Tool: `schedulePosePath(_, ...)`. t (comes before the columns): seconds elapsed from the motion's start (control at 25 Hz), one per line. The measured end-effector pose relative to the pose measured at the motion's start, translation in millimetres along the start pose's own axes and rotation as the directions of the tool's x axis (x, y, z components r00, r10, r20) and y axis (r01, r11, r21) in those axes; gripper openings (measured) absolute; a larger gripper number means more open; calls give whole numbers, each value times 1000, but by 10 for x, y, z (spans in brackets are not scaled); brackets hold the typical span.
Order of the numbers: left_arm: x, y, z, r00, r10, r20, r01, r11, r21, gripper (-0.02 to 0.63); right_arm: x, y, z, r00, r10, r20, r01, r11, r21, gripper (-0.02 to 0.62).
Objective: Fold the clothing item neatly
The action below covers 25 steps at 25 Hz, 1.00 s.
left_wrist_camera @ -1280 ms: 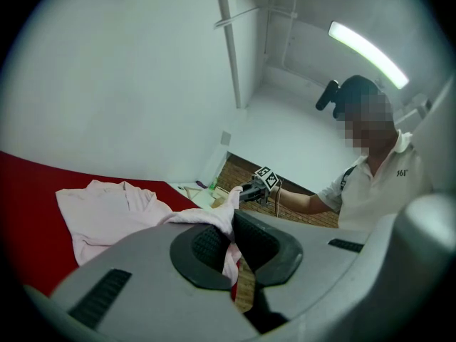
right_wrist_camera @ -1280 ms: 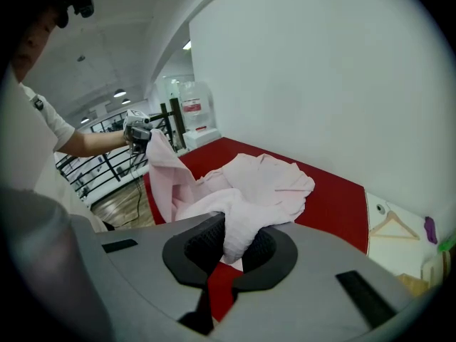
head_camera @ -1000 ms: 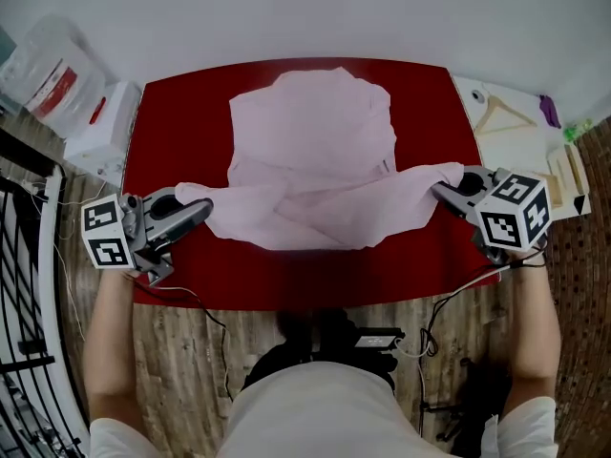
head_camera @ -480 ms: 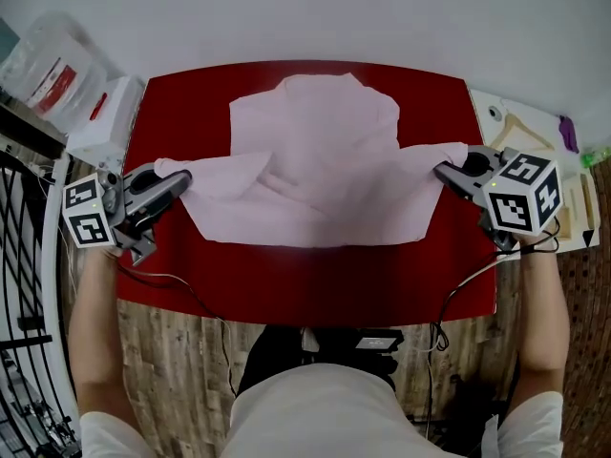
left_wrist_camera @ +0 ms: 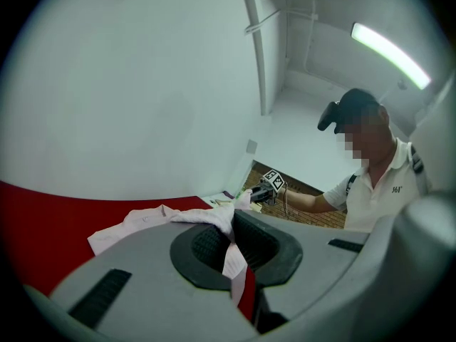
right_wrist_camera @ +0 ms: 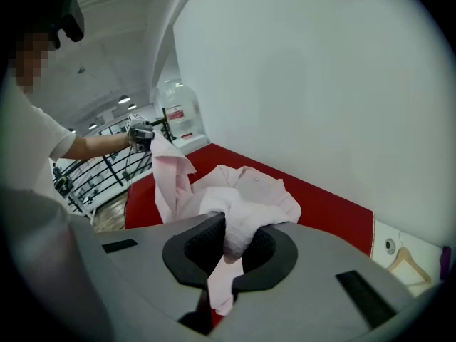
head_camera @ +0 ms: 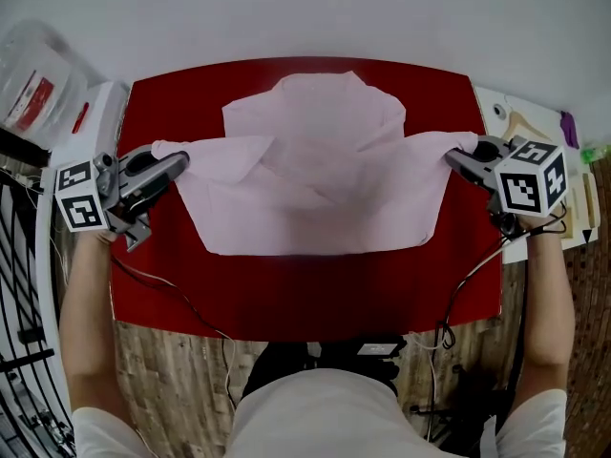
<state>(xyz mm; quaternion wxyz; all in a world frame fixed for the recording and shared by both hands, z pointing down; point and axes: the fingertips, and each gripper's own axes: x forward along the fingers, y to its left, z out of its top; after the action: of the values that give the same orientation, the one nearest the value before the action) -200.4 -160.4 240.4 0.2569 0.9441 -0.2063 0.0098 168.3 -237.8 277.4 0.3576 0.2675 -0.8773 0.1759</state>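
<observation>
Head view: shirt (head_camera: pixel 315 194) between closed fingers (head_camera: pixel 164 168)

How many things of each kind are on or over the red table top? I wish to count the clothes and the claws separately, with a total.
Pink shirt: 1
Claws: 2, the left claw and the right claw, each shut on one end of the shirt
Total: 3
</observation>
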Motion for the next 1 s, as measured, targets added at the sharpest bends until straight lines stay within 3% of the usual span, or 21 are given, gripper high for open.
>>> schedulePosePath(0.44,227,848,-26,995,-93,-40,90,994,-58,12,464,-538,6,996,-75,-43,82,982,172,29)
schedulePosePath(0.72,326,1266,-134,999,25,-49,-29,997,-78,12,721,-799,-74,997,-63,-35,70,971,230,29)
schedulePosePath(1.0,462,1804,-482,988,121,-101,-137,975,-176,12,1266,-1139,-245,996,-38,-75,57,960,273,29)
